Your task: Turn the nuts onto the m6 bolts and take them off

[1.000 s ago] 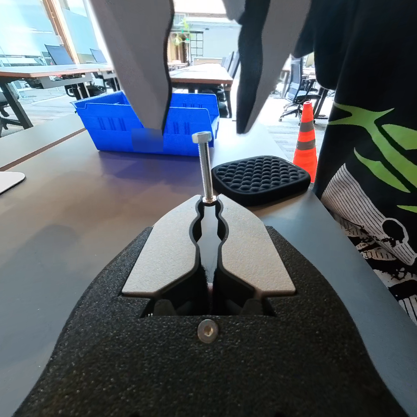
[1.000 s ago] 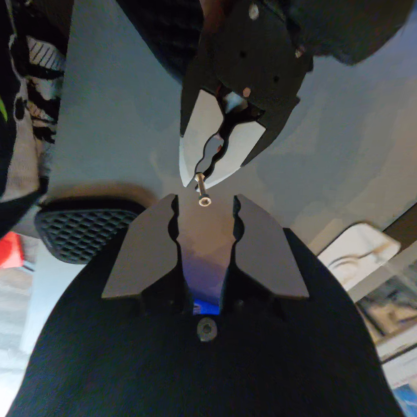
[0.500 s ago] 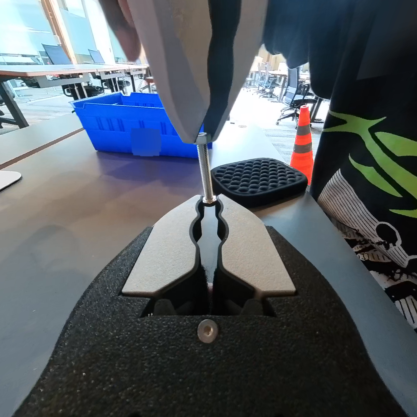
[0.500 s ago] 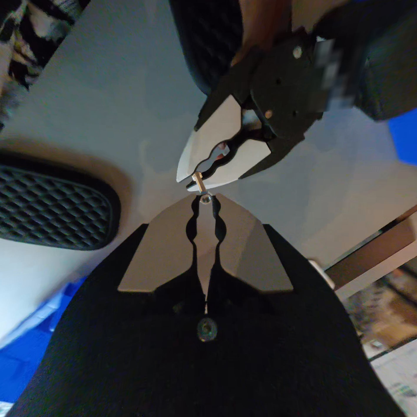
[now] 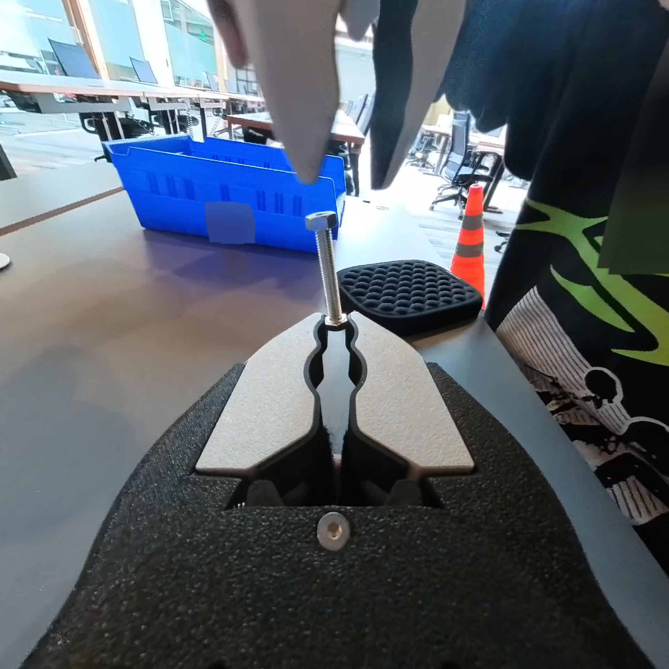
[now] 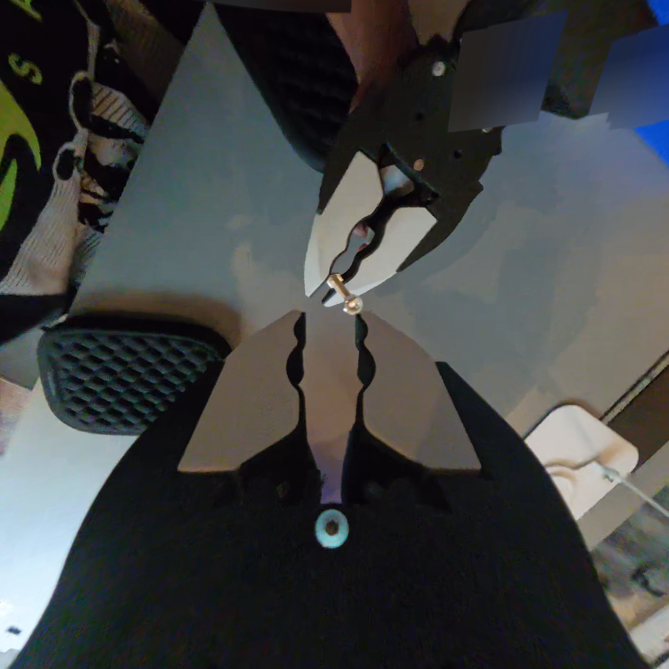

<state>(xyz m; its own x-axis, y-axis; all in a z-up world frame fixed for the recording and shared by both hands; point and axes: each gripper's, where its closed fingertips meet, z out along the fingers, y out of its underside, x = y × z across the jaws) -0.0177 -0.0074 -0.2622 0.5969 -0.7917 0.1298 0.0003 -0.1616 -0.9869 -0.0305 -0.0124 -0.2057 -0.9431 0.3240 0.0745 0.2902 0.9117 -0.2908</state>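
One silver nut (image 5: 336,320) sits pinched between the left gripper (image 5: 336,323) tips, with a threaded silver bolt (image 5: 327,268) standing upright out of it, hex head on top, above the grey counter (image 5: 108,325). Right gripper (image 5: 340,182) hangs just above the bolt head, jaws apart, gripping nothing. Black honeycomb mat (image 5: 409,295) just beyond. Blue bin (image 5: 217,188) farther back; contents can't be seen.

Bolt (image 5: 327,268): silver, threaded along its whole shank, hex head uppermost, standing nearly upright above the grey surface (image 5: 108,325). Nut (image 5: 336,321): silver hex, seated at the shank's lower end, pinched between the left claw (image 5: 336,320) tips.
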